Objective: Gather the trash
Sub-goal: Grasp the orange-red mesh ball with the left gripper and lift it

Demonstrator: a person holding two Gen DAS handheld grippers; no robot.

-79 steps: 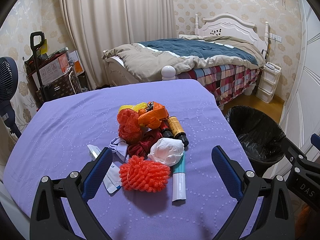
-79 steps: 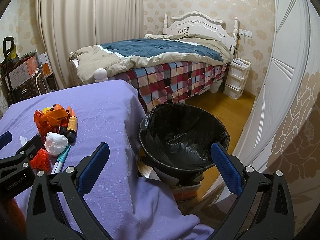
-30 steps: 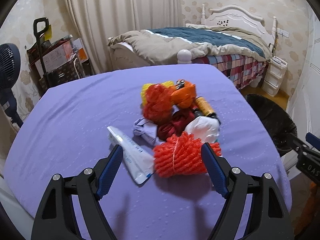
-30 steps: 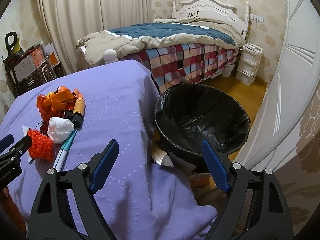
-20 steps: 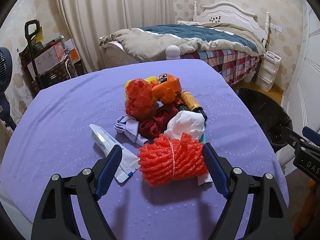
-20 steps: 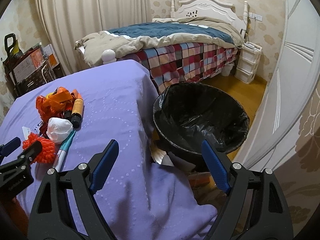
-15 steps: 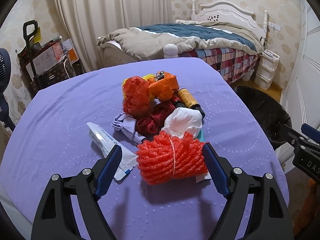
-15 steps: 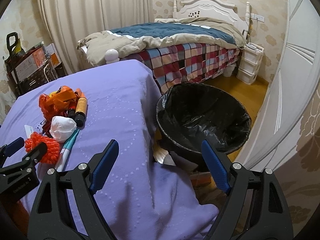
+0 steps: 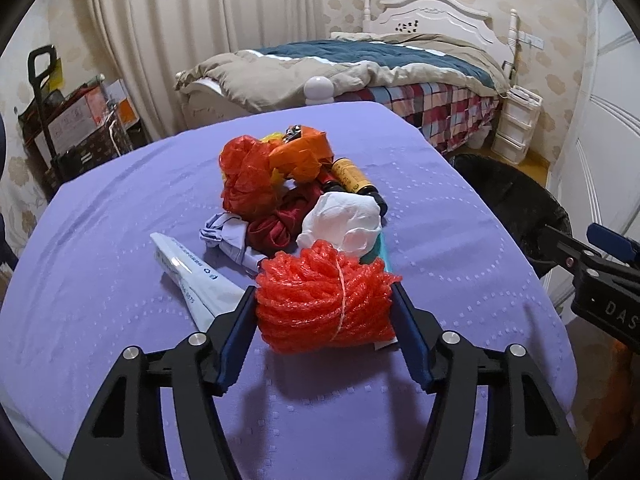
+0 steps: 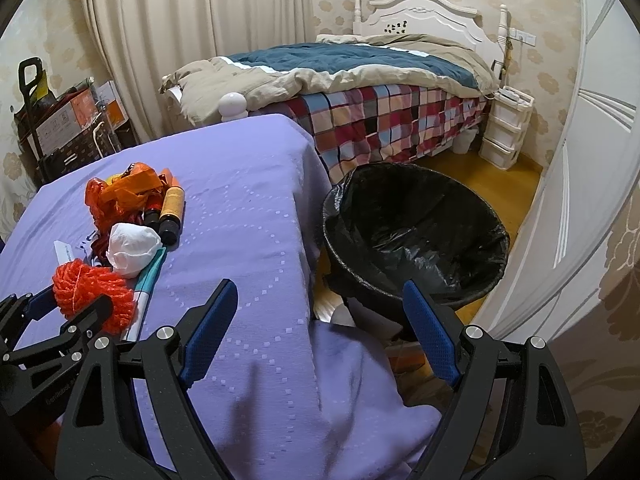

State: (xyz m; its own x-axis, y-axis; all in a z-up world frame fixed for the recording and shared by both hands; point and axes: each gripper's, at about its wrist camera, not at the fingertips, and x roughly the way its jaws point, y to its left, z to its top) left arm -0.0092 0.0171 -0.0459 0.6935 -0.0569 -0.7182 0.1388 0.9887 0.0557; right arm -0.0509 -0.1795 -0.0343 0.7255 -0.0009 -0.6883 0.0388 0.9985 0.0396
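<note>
A red foam net (image 9: 324, 304) lies at the near edge of a trash pile on the purple tablecloth (image 9: 100, 280). My left gripper (image 9: 322, 296) is closing on it, both blue pads touching its sides; in the right wrist view the left gripper (image 10: 76, 304) grips the same net (image 10: 94, 292). Behind the net are a white paper wad (image 9: 344, 224), orange plastic bags (image 9: 256, 176), a brown bottle (image 9: 354, 176) and a white tube (image 9: 188, 268). My right gripper (image 10: 318, 288) is open and holds nothing, hanging over the table's corner near the black-lined bin (image 10: 496, 224).
The bin (image 9: 516, 200) stands on the wooden floor right of the table. A bed (image 10: 360, 76) with a checked cover is behind. A cart of boxes (image 9: 76, 128) stands at the far left. White plastic drawers (image 10: 504, 128) and a white door (image 10: 592, 160) are on the right.
The left jaws have narrowed from wide apart to touching both sides of the red foam net, and the gripper has come a little closer to it. The right gripper has kept still.
</note>
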